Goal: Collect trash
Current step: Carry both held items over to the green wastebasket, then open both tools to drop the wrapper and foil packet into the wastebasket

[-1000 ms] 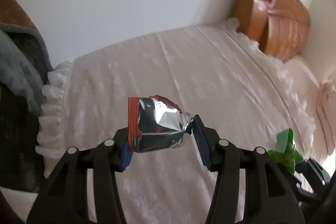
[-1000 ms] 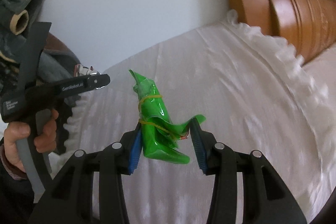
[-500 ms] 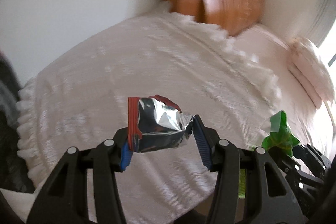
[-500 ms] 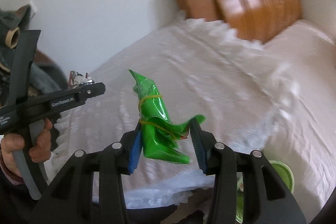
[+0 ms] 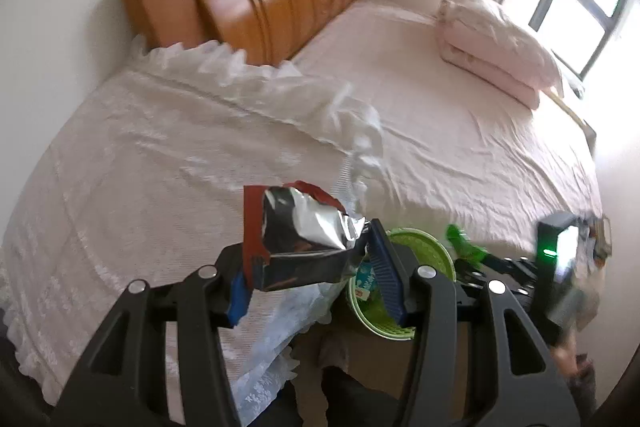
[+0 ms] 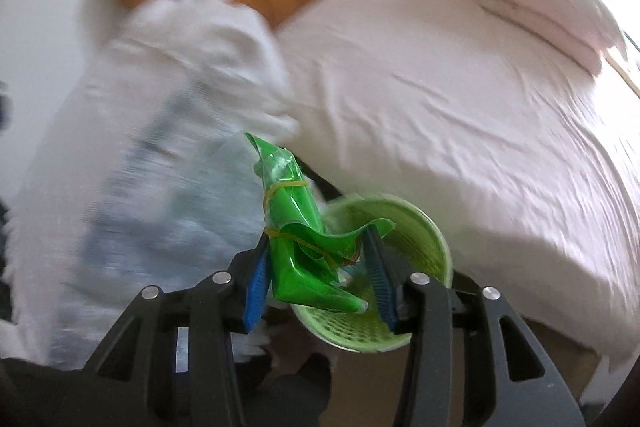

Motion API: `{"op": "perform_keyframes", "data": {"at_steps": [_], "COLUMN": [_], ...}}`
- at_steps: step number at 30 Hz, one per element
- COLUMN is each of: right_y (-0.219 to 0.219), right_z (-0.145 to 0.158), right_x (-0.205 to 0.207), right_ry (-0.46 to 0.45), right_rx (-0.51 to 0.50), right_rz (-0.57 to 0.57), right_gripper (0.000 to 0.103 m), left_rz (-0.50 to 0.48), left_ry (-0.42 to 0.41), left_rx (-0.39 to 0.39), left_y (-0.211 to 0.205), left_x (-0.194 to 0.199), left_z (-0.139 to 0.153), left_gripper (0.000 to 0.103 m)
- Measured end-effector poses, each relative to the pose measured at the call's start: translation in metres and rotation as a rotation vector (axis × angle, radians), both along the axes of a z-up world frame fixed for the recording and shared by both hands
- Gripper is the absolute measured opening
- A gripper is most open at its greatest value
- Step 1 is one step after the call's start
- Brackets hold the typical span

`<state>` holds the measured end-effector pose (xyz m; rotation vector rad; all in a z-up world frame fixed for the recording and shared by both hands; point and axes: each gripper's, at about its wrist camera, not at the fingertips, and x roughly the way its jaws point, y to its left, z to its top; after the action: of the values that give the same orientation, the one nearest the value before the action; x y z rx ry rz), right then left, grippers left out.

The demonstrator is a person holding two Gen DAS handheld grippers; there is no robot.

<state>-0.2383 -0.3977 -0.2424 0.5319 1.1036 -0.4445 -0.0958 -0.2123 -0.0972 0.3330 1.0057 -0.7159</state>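
While both pieces remain undropped: foil wrapper clamped in left tongs, green wrapper between right tongs, jaws just easing apart. Green bin directly below, near bed edge. Release outstanding.

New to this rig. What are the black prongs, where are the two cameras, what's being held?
No robot here: a person holds a two-finger gripper in each hand, and each carries a fisheye camera looking along its fingers. The black prongs are those fingers. The left view shows the left gripper shut on a crumpled foil wrapper. The right view shows the right gripper around a green wrapper bound with rubber bands; its jaws have just been opening slightly. Below both, beside the bed, stands a green bin. A folded quilt lies on the bed.
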Motion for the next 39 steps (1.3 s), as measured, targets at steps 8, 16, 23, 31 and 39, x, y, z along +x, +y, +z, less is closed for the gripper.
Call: {"op": "perform_keyframes", "data": {"at_steps": [8,16,23,31,39], "right_y": [-0.018,-0.048,-0.067,-0.08,-0.083], "right_z": [-0.043,-0.007,0.034,0.045,0.043], "right_x": [-0.014,-0.056,-0.102,-0.135,-0.143], "right_ry": [0.083,0.048,0.004,-0.002,0.009], "right_rx": [0.005,-0.072,-0.127,-0.124,-0.101], "right_rz": [-0.048,-0.189,-0.286,-0.337,-0.349], "right_gripper": [0.082,0.096,0.1,0.1,0.1], "left_rz": [-0.05,-0.13,-0.256,-0.352,-0.377], "left_ry": [0.01,0.032,0.119,0.186,0.185], "left_rx": [0.029,0.055,0.096,0.16,0.179], "left_y": [-0.026,-0.061,-0.113,-0.163,-0.168], "left_x": [-0.019,-0.042,-0.073,-0.101,-0.109], "left_z": [-0.008,-0.02,-0.052,-0.092,-0.097], "left_gripper": [0.05,0.05,0.05,0.058,0.084]}}
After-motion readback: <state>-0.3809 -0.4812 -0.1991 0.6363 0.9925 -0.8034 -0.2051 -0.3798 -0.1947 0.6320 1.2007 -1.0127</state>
